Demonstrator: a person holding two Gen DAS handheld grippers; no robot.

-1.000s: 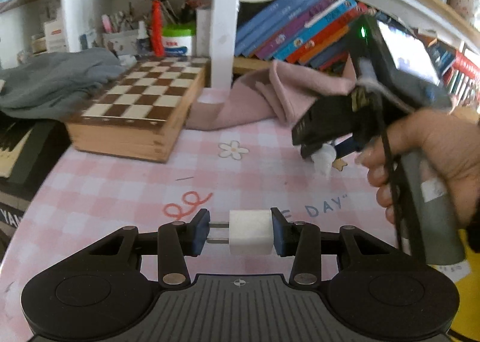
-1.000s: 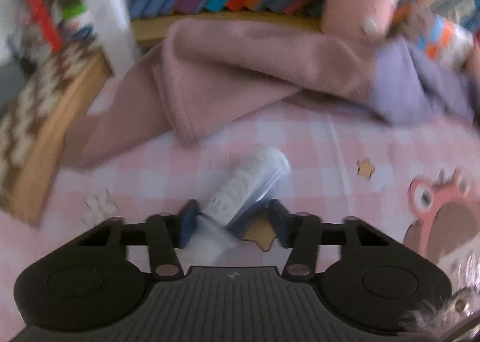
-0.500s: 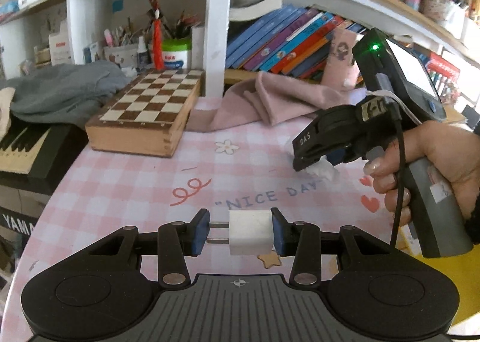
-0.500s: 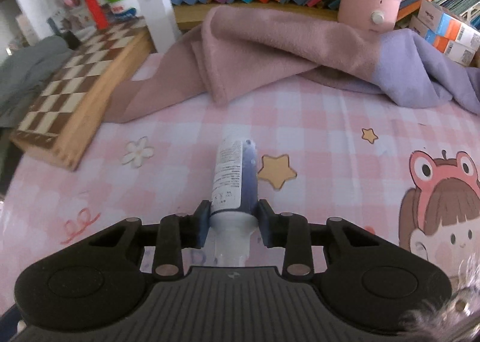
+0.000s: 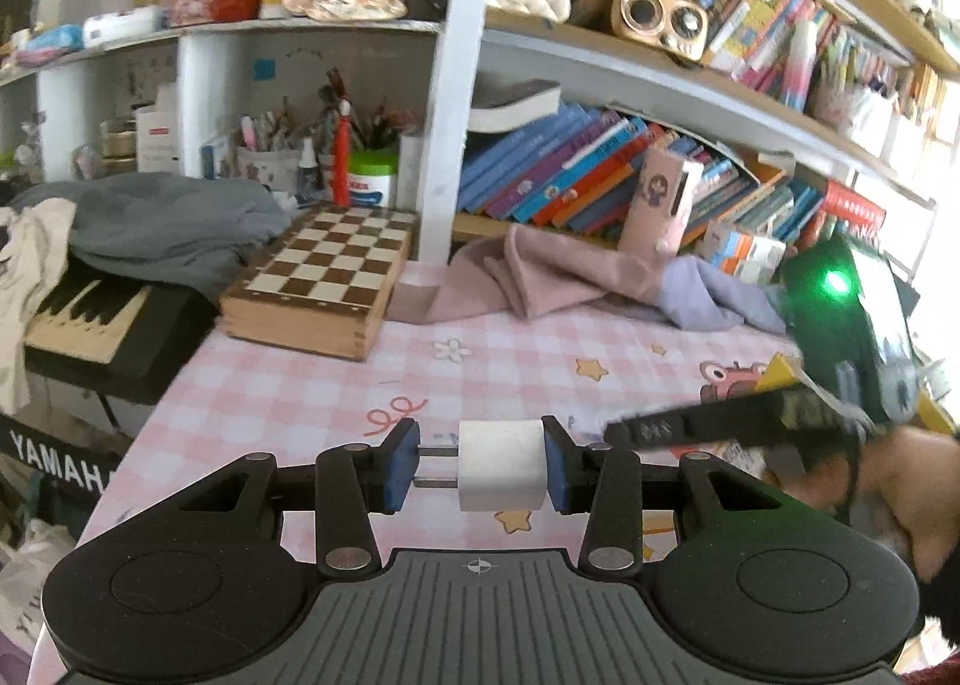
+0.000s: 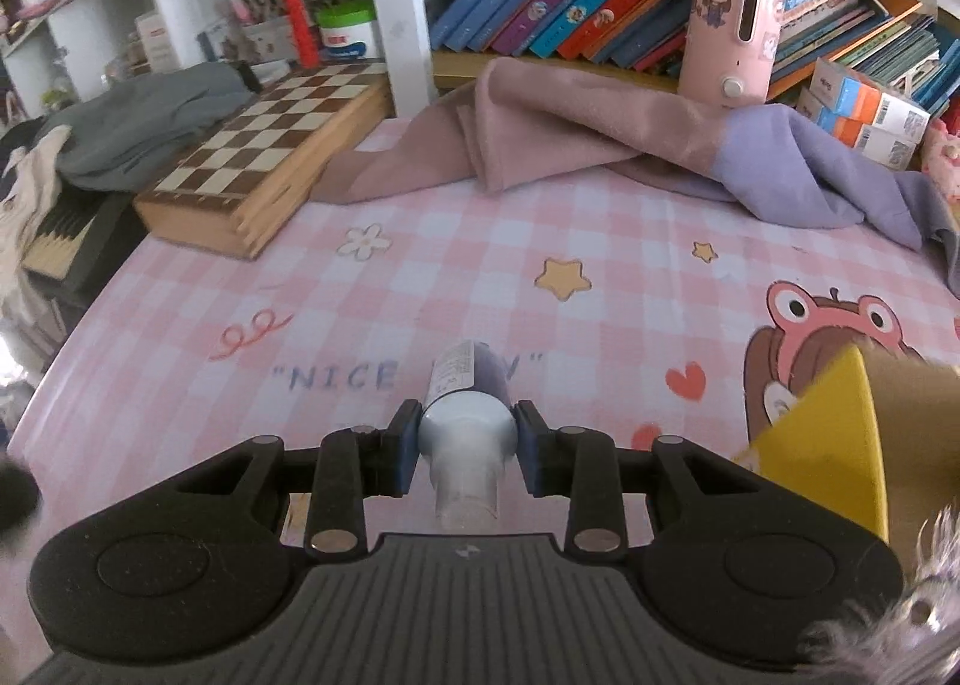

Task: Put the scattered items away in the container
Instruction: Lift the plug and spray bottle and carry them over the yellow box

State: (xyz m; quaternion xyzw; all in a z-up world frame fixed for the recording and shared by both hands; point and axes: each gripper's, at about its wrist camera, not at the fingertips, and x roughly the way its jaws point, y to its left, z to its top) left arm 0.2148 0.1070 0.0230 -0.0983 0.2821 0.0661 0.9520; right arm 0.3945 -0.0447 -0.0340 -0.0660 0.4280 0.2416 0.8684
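Two grips: the left gripper [image 5: 480, 466] clamps a white, boxy charger plug [image 5: 503, 466], prongs leftward; the right gripper [image 6: 463, 440] pinches a smooth tube [image 6: 467, 385], cap toward camera. Right of it, a yellow cardboard box [image 6: 840, 433]; beyond, checked tablecloth [image 6: 480, 241], wooden chessboard [image 6: 264, 156].

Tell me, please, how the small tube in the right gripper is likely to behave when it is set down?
The tube looks round and smooth, so it will probably roll if laid on the tablecloth. Held by its cap end only, it may pivot or slip between the pads.
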